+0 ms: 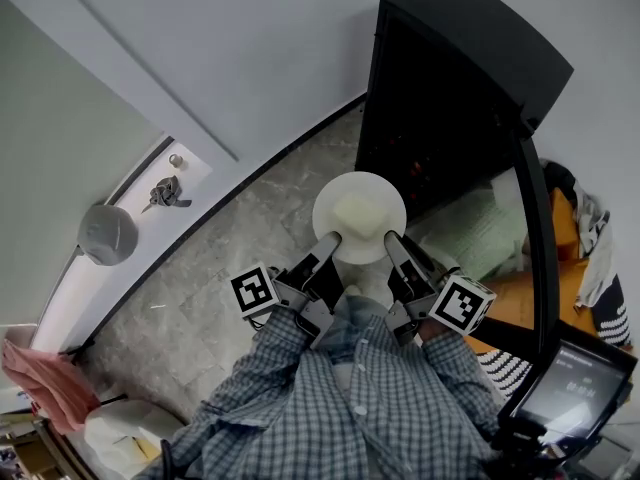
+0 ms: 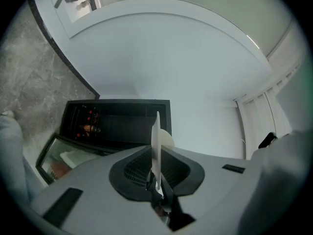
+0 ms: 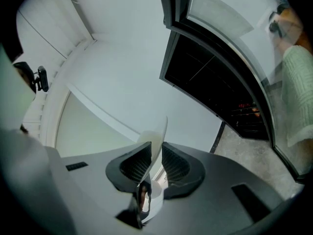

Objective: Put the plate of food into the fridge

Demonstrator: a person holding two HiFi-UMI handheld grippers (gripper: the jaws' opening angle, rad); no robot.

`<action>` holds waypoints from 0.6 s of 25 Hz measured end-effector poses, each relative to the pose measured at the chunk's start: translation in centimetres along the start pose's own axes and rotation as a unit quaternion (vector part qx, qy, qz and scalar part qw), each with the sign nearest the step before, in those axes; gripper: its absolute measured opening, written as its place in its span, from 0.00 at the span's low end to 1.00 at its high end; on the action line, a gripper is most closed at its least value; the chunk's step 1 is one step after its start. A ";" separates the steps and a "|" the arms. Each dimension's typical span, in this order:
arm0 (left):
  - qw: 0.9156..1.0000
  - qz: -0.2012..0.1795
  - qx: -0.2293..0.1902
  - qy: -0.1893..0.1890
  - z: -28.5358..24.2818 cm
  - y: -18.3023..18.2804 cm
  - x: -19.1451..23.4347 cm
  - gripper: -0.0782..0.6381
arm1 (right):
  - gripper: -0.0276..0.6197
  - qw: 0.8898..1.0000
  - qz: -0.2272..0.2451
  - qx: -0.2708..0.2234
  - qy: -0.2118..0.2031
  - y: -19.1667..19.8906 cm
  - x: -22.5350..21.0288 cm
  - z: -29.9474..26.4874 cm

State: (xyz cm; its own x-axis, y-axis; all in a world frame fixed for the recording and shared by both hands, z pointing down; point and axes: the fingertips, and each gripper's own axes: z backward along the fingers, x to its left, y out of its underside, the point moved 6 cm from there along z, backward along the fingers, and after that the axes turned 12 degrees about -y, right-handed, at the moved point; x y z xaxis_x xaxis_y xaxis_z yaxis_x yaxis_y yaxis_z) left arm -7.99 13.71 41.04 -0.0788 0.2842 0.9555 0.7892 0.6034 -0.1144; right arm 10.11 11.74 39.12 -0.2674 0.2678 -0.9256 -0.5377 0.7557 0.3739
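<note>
Tools first: the left tool (image 2: 156,165) is clamped on the near left rim of the white plate (image 1: 330,196), and the right tool (image 3: 154,163) pinches the near right rim, the plate held between them in the air above the grey stone floor (image 1: 210,278). A pale block of food (image 1: 358,211) lies on the plate's middle. Just beyond it stands the black fridge (image 1: 455,88), its glass door (image 1: 535,228) swung open to the right
</note>
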 end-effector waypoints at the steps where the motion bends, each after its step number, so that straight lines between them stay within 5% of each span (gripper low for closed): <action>1: 1.000 -0.001 0.001 0.000 -0.1 -0.1 0.0 0.17 | 0.15 1.000 -0.003 -0.002 0.002 0.0 -0.1 0.0; 15: 0.999 -0.005 0.031 -0.009 -5.5 0.2 -0.4 0.17 | 0.15 0.999 -0.011 -0.036 0.008 -3.7 -2.8 0.9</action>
State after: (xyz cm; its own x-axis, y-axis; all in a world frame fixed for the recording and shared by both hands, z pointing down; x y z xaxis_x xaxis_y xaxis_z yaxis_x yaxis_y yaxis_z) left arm -4.41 9.62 42.15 -0.0980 0.2904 0.9519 0.7494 0.6509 -0.1214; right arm 13.62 8.73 40.22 -0.2672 0.2418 -0.9328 -0.5991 0.7165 0.3574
